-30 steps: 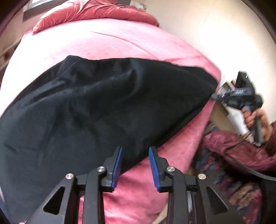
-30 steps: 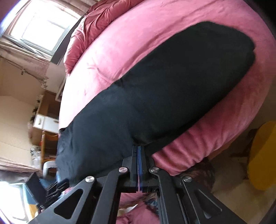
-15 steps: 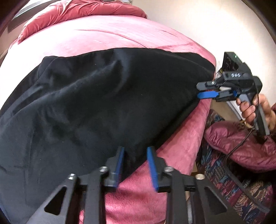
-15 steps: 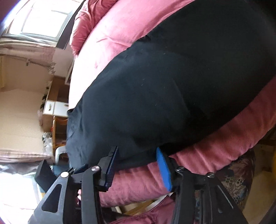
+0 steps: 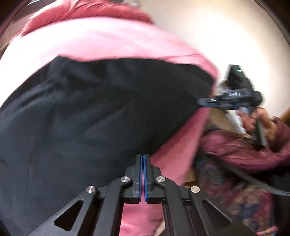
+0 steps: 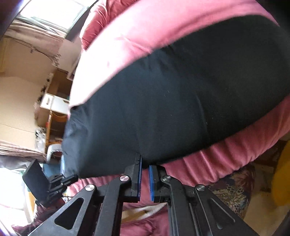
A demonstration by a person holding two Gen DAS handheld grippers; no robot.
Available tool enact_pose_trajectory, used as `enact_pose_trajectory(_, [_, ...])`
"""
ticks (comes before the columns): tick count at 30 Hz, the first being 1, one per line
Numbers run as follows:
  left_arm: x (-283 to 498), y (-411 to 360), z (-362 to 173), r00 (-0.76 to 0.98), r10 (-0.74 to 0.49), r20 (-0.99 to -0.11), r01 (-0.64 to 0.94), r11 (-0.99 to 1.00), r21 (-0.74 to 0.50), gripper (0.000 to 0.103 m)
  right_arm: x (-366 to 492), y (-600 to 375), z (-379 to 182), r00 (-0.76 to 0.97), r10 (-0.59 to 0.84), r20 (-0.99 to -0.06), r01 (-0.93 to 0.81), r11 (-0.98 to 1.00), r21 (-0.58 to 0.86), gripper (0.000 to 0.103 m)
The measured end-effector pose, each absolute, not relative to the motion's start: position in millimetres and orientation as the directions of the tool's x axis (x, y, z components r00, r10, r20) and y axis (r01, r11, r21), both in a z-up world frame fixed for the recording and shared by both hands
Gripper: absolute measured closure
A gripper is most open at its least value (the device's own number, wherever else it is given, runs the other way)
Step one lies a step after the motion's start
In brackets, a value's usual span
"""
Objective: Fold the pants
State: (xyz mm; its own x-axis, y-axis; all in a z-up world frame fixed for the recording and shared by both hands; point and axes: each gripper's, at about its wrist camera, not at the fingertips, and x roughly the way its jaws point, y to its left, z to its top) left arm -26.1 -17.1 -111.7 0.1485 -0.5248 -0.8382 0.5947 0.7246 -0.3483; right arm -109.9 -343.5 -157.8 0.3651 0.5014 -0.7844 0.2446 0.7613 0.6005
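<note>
Black pants [image 5: 94, 116] lie spread across a pink bed cover [image 5: 101, 41], reaching its near edge. My left gripper [image 5: 143, 158] has its blue pads pressed together at the pants' near edge, seemingly pinching the hem. My right gripper [image 6: 145, 163] sits at the pants' [image 6: 181, 101] near edge with a narrow gap between its pads and the cloth edge at the left pad; whether it grips is unclear. The right gripper also shows in the left wrist view [image 5: 230, 99], at the pants' right corner. The left gripper shows in the right wrist view [image 6: 72, 177] at the other corner.
A red quilt [image 5: 87, 10] is bunched at the head of the bed. The person's maroon jacket [image 5: 244, 150] is to the right. A patterned rug [image 6: 233, 188] and a yellow object [image 6: 281, 174] lie on the floor. A window [image 6: 52, 12] and wooden furniture [image 6: 54, 109] stand beyond the bed.
My left gripper has closed on the pants' near edge. My right gripper, wide open half a second ago, has narrowed to a small gap at the cloth edge.
</note>
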Motion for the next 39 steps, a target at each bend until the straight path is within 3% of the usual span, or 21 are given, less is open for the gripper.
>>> enact_pose_trajectory(5, [-14,4,-114,0.148,-0.576,-0.804,0.506,0.742,-0.439,0.093,-104,-345,-172,0.316,0.522,-0.792,0.279,0.747,0.604,0.09])
enact_pose_trajectory(7, [-10,21,-107,0.165,-0.621,-0.767,0.462,0.735,-0.496,0.091,-104,-344,-166,0.275,0.542,-0.794,0.226,0.766,0.602,0.082])
enact_pose_trajectory(11, [0,55,-100,0.268,-0.624,-0.734,0.336,0.774,-0.536,0.09,-97,-328,-131,0.253,0.542,-0.801,0.042,0.821,0.569,0.082])
enact_pose_trajectory(17, [13,76,-97,0.398,-0.524,-0.753,0.214,0.851,-0.479,0.086,-37,-265,-102,0.29,0.582,-0.759,-0.145,0.811,0.567,0.082])
enact_pose_trajectory(24, [14,62,-99,0.425,-0.437,-0.793,0.24,0.899,-0.367,0.084,45,-152,-96,0.281,0.601,-0.749,-0.293,0.796,0.529,0.082])
enact_pose_trajectory(26, [15,58,-99,0.427,-0.432,-0.794,0.247,0.901,-0.357,0.083,71,-130,-94,0.29,0.603,-0.743,-0.303,0.794,0.527,0.075])
enact_pose_trajectory(28, [15,51,-100,0.433,-0.419,-0.798,0.249,0.906,-0.341,0.083,96,-112,-98,0.276,0.608,-0.745,-0.296,0.791,0.535,0.057])
enact_pose_trajectory(29, [16,51,-100,0.437,-0.414,-0.799,0.25,0.909,-0.335,0.083,104,-106,-100,0.265,0.604,-0.751,-0.295,0.793,0.534,0.057])
enact_pose_trajectory(35, [25,59,-104,0.439,-0.4,-0.804,0.241,0.915,-0.324,0.083,144,-62,-136,0.069,0.62,-0.781,-0.317,0.756,0.572,0.058])
enact_pose_trajectory(36, [27,62,-106,0.436,-0.397,-0.807,0.238,0.916,-0.322,0.083,143,-60,-140,0.037,0.64,-0.767,-0.327,0.733,0.596,0.064])
enact_pose_trajectory(38, [28,65,-112,0.423,-0.382,-0.822,0.225,0.923,-0.312,0.083,148,-58,-135,0.088,0.63,-0.772,-0.348,0.746,0.569,0.092])
enact_pose_trajectory(39, [28,65,-117,0.417,-0.358,-0.836,0.215,0.932,-0.292,0.083,154,-65,-132,0.137,0.655,-0.743,-0.319,0.74,0.593,0.096])
